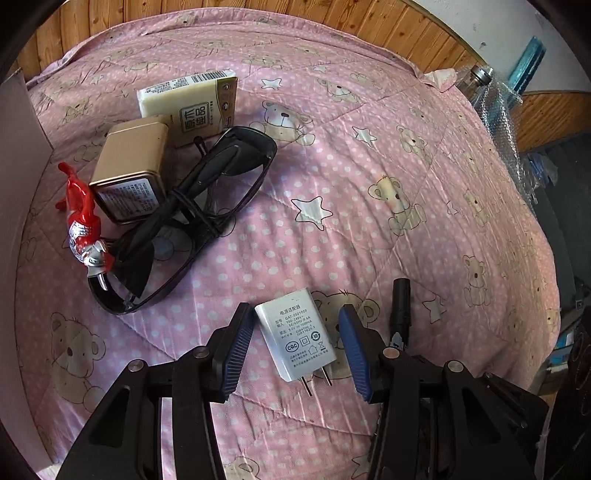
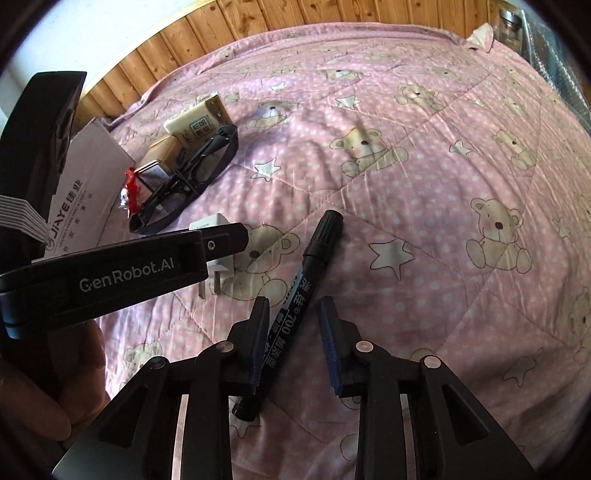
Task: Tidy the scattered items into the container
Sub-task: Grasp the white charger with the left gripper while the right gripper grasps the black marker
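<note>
1. A home bedroom: a bed covered with a pink quilt printed with teddy bears and stars.
2. Wood panelling runs along the wall behind it.
3. Everyday belongings lie scattered on the quilt.

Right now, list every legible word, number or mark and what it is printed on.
"GenRobot.AI": side of the black left gripper.
"JIAYE": white cardboard box.
"700": barrel of the black marker pen.
"CCC" mark: white flat-pin charger; its small print is unreadable.
Cream tissue pack and gold tin: print too blurred.
</note>
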The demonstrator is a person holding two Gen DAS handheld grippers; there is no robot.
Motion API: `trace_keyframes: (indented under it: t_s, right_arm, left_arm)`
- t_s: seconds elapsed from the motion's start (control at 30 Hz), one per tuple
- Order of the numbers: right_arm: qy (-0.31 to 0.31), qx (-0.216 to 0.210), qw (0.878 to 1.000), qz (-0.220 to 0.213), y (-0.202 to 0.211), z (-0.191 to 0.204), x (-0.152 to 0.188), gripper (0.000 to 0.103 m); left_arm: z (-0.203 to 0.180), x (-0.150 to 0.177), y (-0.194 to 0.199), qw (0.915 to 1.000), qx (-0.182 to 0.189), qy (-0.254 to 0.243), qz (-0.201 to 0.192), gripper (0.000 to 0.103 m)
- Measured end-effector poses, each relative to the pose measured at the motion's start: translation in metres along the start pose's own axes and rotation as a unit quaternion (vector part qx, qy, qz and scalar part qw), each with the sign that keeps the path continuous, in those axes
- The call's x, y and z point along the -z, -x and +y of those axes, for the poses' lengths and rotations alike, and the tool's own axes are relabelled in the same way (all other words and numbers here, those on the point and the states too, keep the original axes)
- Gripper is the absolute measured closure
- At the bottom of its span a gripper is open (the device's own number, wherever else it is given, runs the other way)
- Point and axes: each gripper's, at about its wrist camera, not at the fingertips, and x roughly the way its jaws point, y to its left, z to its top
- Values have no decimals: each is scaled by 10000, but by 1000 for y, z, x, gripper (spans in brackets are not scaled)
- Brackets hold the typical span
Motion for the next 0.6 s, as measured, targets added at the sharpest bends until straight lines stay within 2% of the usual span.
trace_keyframes:
  t_s: [0.07, 0.17, 0.33, 0.4, 0.5, 0.6]
  right_arm:
    - [-44, -45, 10000, -34, -1, -3, -2, 81]
    - [-109, -163, 9998, -15, 3, -10, -4, 86]
    - [67, -134, 9999, -60, -1, -9, -1, 85]
    - [250, -21, 9996, -145, -2, -4, 0, 85]
    - [221, -137, 9996, -148, -2, -7, -1, 86]
    - [23, -368, 9993, -91, 0, -15, -3, 89]
  left_arm:
    - [2, 1, 1, 10000, -16, -26, -35, 60]
    - [5, 6, 4, 9999, -92, -98, -102, 68]
    - [13, 12, 8, 9997, -77, 157, -173, 68]
    - [5, 13, 6, 9993, -261, -74, -246, 68]
    - [-3, 13, 3, 9980, -444, -371, -262, 70]
    - [-2, 11, 6, 9983, -430, -325, -244, 70]
